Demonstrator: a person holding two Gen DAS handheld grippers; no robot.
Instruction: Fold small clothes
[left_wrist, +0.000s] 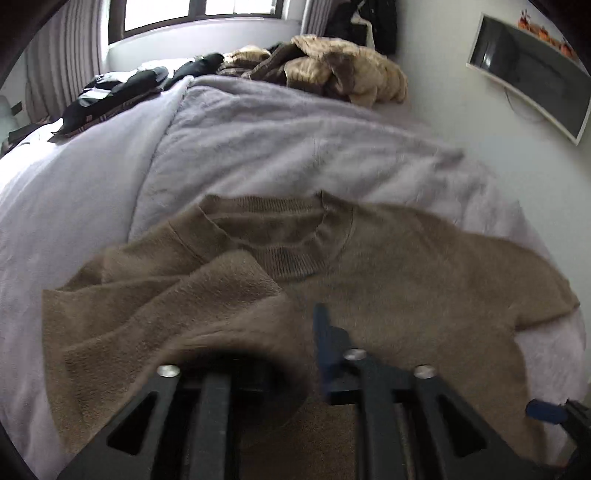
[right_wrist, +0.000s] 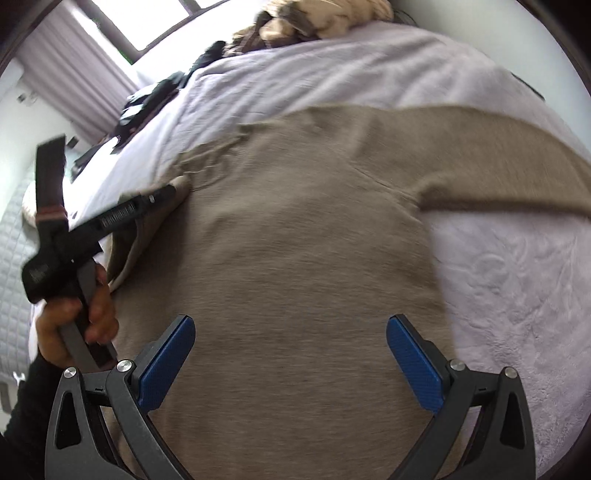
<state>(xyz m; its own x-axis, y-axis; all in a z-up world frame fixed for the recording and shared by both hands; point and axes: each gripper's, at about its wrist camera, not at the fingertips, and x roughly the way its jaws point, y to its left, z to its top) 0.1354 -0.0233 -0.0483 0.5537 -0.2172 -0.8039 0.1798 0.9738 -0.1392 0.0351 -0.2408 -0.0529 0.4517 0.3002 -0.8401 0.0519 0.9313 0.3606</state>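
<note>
brown sweater (right_wrist: 295, 258) flat, right tool (right_wrist: 290, 363) spread above

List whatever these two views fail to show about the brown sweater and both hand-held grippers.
- Left wrist view: the left hand-held gripper shows one blue finger; sweater fabric draped over it hides the other, so a grip cannot be told.
- Right wrist view: the sweater's hem is cut off by the bottom edge, behind the open right hand-held gripper.
- Right wrist view: the right sleeve end runs off the right edge.
- Both views: motion blur smears the knit.
</note>
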